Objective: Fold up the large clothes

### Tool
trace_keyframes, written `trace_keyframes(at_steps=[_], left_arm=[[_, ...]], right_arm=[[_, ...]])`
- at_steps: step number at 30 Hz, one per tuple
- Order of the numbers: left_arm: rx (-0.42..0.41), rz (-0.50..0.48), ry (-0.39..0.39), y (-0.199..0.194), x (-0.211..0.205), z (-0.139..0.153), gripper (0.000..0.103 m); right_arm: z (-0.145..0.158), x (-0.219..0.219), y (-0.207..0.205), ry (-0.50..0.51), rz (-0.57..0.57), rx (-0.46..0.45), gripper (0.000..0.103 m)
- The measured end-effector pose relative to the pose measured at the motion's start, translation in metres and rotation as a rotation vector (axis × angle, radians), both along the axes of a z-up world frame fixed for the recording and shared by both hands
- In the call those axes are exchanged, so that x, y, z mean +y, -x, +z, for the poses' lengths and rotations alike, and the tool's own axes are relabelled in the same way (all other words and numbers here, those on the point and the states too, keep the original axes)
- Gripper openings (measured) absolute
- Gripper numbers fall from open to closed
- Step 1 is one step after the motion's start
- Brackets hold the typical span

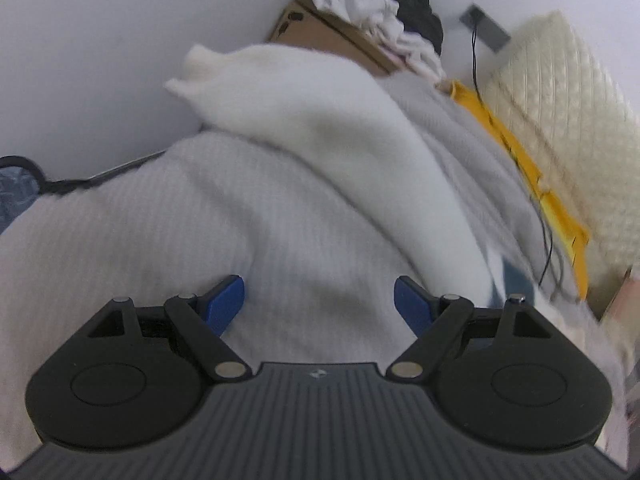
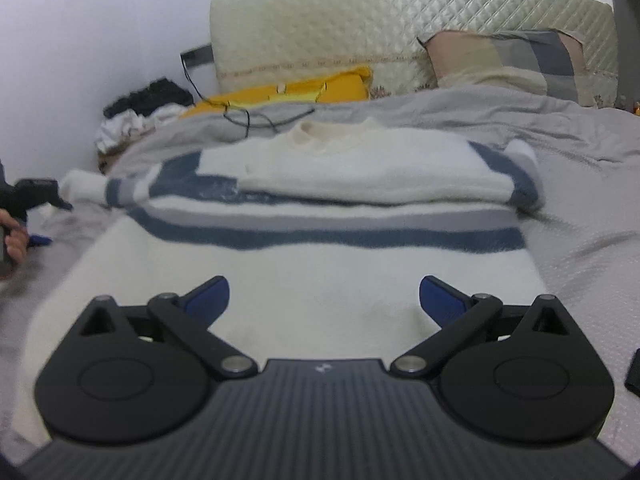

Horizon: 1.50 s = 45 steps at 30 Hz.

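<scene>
**Striped sweater flat on the bed, both grippers empty**

We see the white sweater (image 2: 320, 216) with blue and grey stripes lying on the grey bedspread (image 2: 580, 208), one sleeve folded across its chest. Our right gripper (image 2: 324, 300) hovers over its hem, jaws wide. Our left gripper (image 1: 319, 304) gapes likewise, gripping nothing.

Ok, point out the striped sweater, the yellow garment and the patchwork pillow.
striped sweater (image 2: 320, 264): right wrist view, on the white body just below the blue stripe.
yellow garment (image 2: 280, 92): right wrist view, on its upper fold near the headboard.
patchwork pillow (image 2: 508, 60): right wrist view, on the middle of its front face.
</scene>
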State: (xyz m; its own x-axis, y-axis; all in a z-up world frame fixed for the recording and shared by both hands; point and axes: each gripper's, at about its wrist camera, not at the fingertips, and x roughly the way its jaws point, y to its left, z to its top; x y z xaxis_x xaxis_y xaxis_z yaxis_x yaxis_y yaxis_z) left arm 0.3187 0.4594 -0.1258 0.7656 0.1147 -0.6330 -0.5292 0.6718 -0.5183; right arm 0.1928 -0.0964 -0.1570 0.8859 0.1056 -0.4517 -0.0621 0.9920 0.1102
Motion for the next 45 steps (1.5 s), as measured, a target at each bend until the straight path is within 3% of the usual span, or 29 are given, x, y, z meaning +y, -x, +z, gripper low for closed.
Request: trace_keyframes(at_steps=[3, 9, 12, 14, 16, 18, 19, 20, 23, 28, 31, 37, 41, 45], left_arm=[[-0.073, 0.017, 0.01, -0.014, 0.016, -0.001, 0.087], [-0.215, 0.12, 0.138, -0.035, 0.067, -0.001, 0.087], [-0.223, 0.173, 0.177, -0.046, 0.088, -0.001, 0.087], [-0.198, 0.187, 0.157, -0.056, 0.095, 0.001, 0.085], [-0.145, 0.191, 0.076, -0.068, 0.096, 0.008, 0.076], [-0.085, 0.179, -0.034, -0.079, 0.094, 0.018, 0.047], [-0.071, 0.175, -0.072, -0.082, 0.093, 0.023, 0.041], [-0.075, 0.176, -0.095, -0.082, 0.092, 0.03, 0.027], [-0.104, 0.171, -0.148, -0.08, 0.084, 0.059, 0.017], [-0.126, 0.082, -0.342, -0.078, 0.041, 0.139, 0.014], [-0.166, 0.033, -0.406, -0.072, 0.004, 0.189, 0.013], [-0.249, -0.111, -0.556, -0.058, -0.101, 0.27, 0.013], [-0.292, -0.214, -0.635, -0.051, -0.185, 0.299, 0.012], [-0.327, -0.333, -0.683, -0.046, -0.28, 0.304, 0.012]], right_arm=[[-0.008, 0.003, -0.012, 0.011, -0.016, 0.025, 0.103], [-0.01, 0.011, -0.032, 0.014, -0.04, 0.032, 0.103], [-0.016, 0.013, -0.04, 0.026, -0.048, 0.06, 0.103], [-0.019, 0.014, -0.043, 0.033, -0.05, 0.075, 0.103], [-0.019, 0.015, -0.045, 0.039, -0.052, 0.079, 0.103], [-0.019, 0.016, -0.045, 0.045, -0.053, 0.079, 0.103], [-0.019, 0.016, -0.046, 0.049, -0.055, 0.079, 0.103], [-0.019, 0.017, -0.046, 0.052, -0.056, 0.077, 0.103], [-0.016, 0.017, -0.045, 0.052, -0.053, 0.07, 0.103], [-0.006, 0.015, -0.038, 0.026, -0.046, 0.041, 0.103], [0.006, 0.015, -0.029, -0.001, -0.034, 0.024, 0.103], [0.033, 0.011, 0.002, -0.017, 0.003, -0.048, 0.103], [0.045, 0.003, 0.02, -0.006, 0.007, -0.08, 0.103], [0.053, -0.019, 0.034, -0.056, -0.013, -0.089, 0.103]])
